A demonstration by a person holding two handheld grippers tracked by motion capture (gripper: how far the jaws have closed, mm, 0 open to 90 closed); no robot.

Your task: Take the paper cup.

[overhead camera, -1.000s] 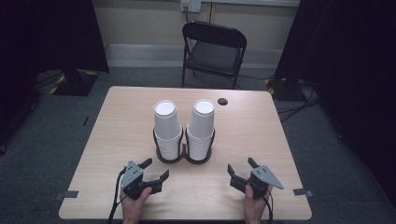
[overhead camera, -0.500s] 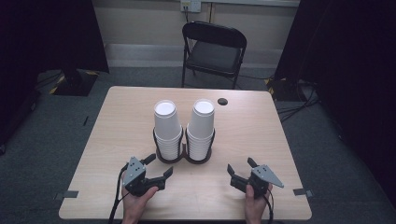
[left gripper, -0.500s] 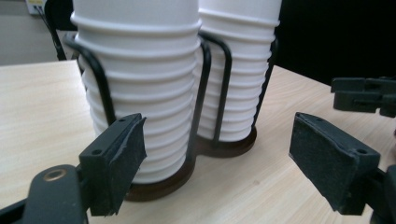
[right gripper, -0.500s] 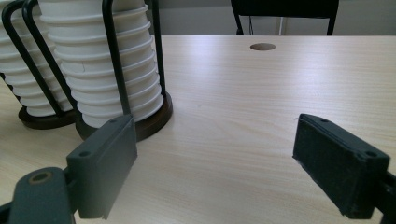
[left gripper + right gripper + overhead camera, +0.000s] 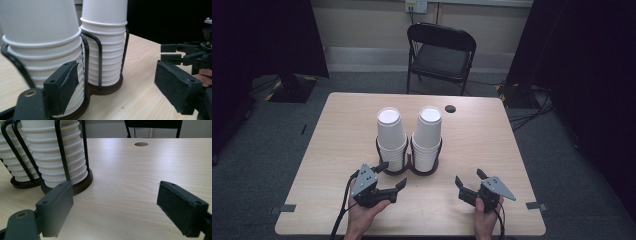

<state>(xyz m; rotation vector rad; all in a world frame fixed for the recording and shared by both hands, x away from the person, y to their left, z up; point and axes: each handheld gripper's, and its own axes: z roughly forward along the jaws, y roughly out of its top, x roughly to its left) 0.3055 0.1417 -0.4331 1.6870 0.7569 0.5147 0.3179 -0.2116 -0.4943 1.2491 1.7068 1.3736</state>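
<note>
Left hand (image 5: 362,215) enters from the bottom edge of the high view, palm up under the left gripper (image 5: 392,176), which is angled forward and to the right toward the base of the cup holder (image 5: 409,170). Its fingers (image 5: 63,85) stand apart with nothing between them; they have just been closing slightly, and one finger lies just beside the near rim of the holder without a confirmed touch. In the left gripper view the left cup stack (image 5: 40,50) sits close ahead on that finger's side and the right cup stack (image 5: 105,42) stands further along, both upright in the black wire rings on a dark double base. Right hand (image 5: 484,220) also enters from the bottom edge, gripping the right gripper (image 5: 468,180) low over the counter (image 5: 337,140) and pointing it forward and slightly left. Its fingers (image 5: 56,207) are spread wide and hold nothing; bare wood shows between them in the right gripper view. The holder stands at mid-counter, forward of both hands, nearer the left gripper and clearly apart from the right one. Each stack is of white paper cups nested upside down. A small dark hole (image 5: 450,108) lies in the counter behind the stacks. A black folding chair (image 5: 439,55) stands beyond the far edge.
</note>
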